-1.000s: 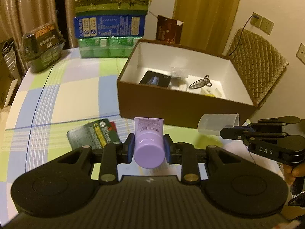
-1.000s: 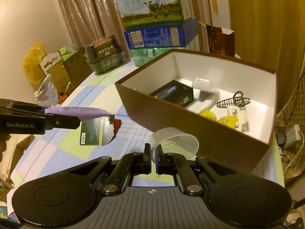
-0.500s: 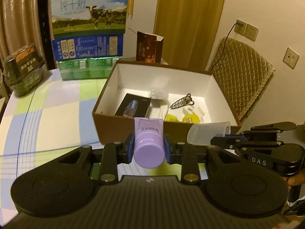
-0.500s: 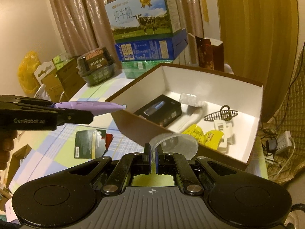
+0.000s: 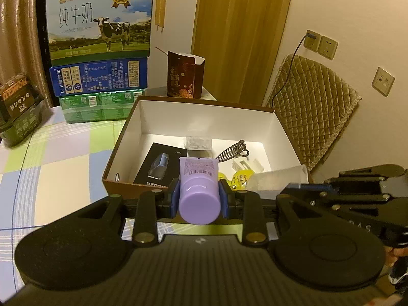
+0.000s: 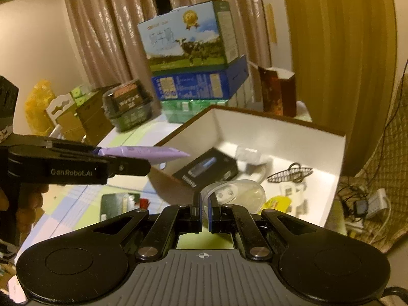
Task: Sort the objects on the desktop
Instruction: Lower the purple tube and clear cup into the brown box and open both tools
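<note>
Checked blue, green and white cloth (image 5: 58,168) covers the table, with an open brown cardboard box with a white lining (image 5: 204,117) standing on it before a wooden door and beige curtains. Left gripper (image 5: 199,199) is clamped narrow on a lilac plastic squeeze tube with a round cap (image 5: 199,191), cap toward the camera, crimped end reaching over the box's near wall. Right gripper (image 6: 203,210) has its jaws all but together, pinching the rim of a clear plastic cup (image 6: 234,195), which hangs over the near edge of the box. Inside lie a black carton showing a blue device (image 5: 160,167), a dark metal hair claw (image 5: 233,150), yellow sachets (image 5: 241,177) and a small clear packet (image 5: 199,142). In my judgement the step in hand is carrying both items over the box for release. Done well, each should be brought fully past the near wall and lowered close to the floor before letting go, tube toward the free area by the left wall, cup kept off the hair claw, the two grippers kept apart. Legible writing: "PURE MILK" with Chinese characters and a cow on the stacked milk carton (image 5: 99,20); "GenRobot.AI" on the left gripper's side in the right wrist view; "DAS" partly visible on the right gripper's side. Print on the tube is too small to read.
</note>
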`<state>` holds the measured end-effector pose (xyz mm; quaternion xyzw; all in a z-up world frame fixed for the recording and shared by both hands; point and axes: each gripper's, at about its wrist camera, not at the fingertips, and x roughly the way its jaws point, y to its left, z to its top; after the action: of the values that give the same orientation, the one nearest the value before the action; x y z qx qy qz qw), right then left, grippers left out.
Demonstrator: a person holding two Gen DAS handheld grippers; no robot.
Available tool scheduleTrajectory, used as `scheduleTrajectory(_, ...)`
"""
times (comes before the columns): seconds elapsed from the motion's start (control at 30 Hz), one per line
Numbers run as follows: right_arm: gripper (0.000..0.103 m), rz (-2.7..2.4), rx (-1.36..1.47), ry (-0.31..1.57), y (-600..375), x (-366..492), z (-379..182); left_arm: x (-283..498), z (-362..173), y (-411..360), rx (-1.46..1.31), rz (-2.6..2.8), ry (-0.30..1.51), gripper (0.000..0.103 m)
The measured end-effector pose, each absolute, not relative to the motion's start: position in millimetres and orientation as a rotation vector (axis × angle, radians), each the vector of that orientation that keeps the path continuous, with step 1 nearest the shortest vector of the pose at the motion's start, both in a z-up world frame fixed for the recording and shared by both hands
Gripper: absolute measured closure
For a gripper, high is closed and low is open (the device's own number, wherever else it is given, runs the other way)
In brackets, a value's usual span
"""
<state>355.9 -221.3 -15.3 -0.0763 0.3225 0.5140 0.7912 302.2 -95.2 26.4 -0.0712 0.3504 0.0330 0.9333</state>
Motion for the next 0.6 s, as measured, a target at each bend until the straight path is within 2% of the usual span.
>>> scheduleTrajectory(0.6,0.102,0.967,-0.199,0.685,-201.5,422.2,-34.3,366.0,-1.8,-91.7,-0.164,0.051,0.775,0.077)
